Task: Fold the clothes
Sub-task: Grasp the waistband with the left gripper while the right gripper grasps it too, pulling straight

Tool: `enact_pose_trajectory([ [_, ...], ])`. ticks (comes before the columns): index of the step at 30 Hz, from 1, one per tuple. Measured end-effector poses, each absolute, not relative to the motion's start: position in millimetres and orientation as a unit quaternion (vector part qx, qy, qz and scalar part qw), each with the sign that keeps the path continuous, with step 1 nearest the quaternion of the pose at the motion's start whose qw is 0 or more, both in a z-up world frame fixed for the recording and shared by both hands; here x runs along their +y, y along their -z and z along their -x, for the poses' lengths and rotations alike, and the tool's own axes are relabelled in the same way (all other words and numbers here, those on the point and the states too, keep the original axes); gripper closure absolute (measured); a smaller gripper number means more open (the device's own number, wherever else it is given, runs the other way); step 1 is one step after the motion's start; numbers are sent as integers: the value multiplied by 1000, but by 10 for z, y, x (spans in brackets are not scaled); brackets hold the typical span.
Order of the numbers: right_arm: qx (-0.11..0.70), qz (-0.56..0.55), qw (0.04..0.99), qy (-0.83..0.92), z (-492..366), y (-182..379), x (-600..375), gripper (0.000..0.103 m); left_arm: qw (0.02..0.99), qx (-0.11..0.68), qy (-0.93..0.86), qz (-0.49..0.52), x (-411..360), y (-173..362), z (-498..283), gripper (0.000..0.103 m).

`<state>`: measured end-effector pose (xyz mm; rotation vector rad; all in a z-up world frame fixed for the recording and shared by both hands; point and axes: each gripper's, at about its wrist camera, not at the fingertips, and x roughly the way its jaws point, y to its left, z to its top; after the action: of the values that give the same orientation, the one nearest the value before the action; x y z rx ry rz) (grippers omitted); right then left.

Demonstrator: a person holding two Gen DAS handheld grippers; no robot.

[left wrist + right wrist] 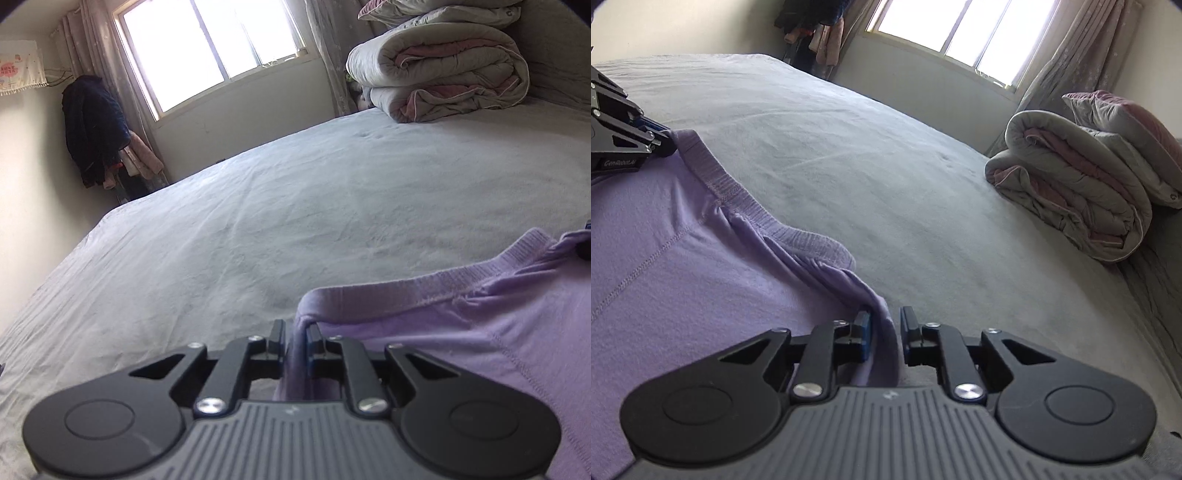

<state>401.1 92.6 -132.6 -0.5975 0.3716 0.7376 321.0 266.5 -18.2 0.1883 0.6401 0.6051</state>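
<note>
Lilac garment (pixel 480 332) is lying on the bed (pixel 258 221), its ribbed edge (pixel 738 195) running between the two grippers; left gripper (pixel 295 341) is pinching a fold at one end, fingers nearly closed on the cloth; right gripper (pixel 884 332) is sitting at the other end, cloth lying between its fingers, with a gap on the right-hand side, so partly open, grip unconfirmed; garment body is extending toward the person, bare sheet lying ahead; both are equally near the edge; folded quilts (pixel 1089 192) are well apart.
</note>
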Motion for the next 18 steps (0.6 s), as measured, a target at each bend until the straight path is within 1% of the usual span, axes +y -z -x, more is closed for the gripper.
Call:
enact_pose_trajectory([
  [2, 177, 253, 884, -350, -3970, 1252, 760, 49, 903, 301, -295, -84, 2737, 134, -3064, 59],
  [3, 177, 237, 889, -349, -3949, 1215, 677, 43, 905, 296, -296, -81, 2774, 110, -2990, 55],
  [5, 176, 204, 899, -345, -3908, 1141, 511, 41, 907, 287, -298, -77, 2833, 50, -2832, 52],
  [9, 175, 135, 913, -343, -3792, 985, 160, 41, 908, 264, -312, -96, 2815, -205, -2424, 52],
  [12, 181, 75, 910, -364, -3533, 839, -199, 41, 908, 264, -316, -77, 2872, -402, -2186, 52],
  [15, 197, 35, 906, -373, -3257, 761, -509, 41, 911, 253, -321, -56, 2848, -600, -1942, 53],
  [18, 233, 6, 891, -390, -3025, 722, -769, 39, 915, 251, -310, -55, 2649, -706, -1667, 53],
])
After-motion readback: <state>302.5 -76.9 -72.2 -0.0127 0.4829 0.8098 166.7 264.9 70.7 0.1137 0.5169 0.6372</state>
